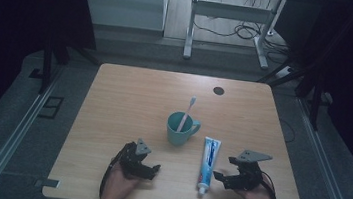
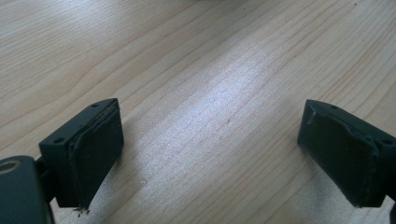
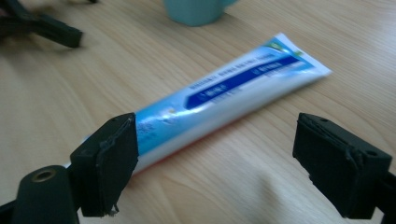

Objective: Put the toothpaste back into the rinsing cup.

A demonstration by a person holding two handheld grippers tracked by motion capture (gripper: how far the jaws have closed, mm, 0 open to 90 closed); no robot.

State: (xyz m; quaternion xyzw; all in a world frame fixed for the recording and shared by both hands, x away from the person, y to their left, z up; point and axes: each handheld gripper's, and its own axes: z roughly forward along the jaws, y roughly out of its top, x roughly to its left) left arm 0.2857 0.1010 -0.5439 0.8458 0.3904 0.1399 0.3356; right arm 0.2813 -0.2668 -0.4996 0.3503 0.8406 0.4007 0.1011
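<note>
A teal mug (image 1: 180,128) stands near the table's middle with a pink toothbrush (image 1: 186,113) leaning in it. A blue and white toothpaste tube (image 1: 208,163) lies flat just right of the mug, cap toward the front edge. My right gripper (image 1: 223,179) is open beside the tube's cap end; in the right gripper view (image 3: 217,163) the tube (image 3: 233,91) runs from behind the left jaw up to the right, and the mug's base (image 3: 196,11) shows at the top. My left gripper (image 1: 152,171) is open at the front left, with bare wood between its jaws (image 2: 210,154).
The wooden table (image 1: 130,94) has a dark round grommet (image 1: 218,91) near its far edge. Beyond the table, a white desk frame (image 1: 229,15) and cables stand on the floor. Metal rails (image 1: 15,131) run along both sides. My left gripper (image 3: 37,25) is blurred at the right gripper view's top left.
</note>
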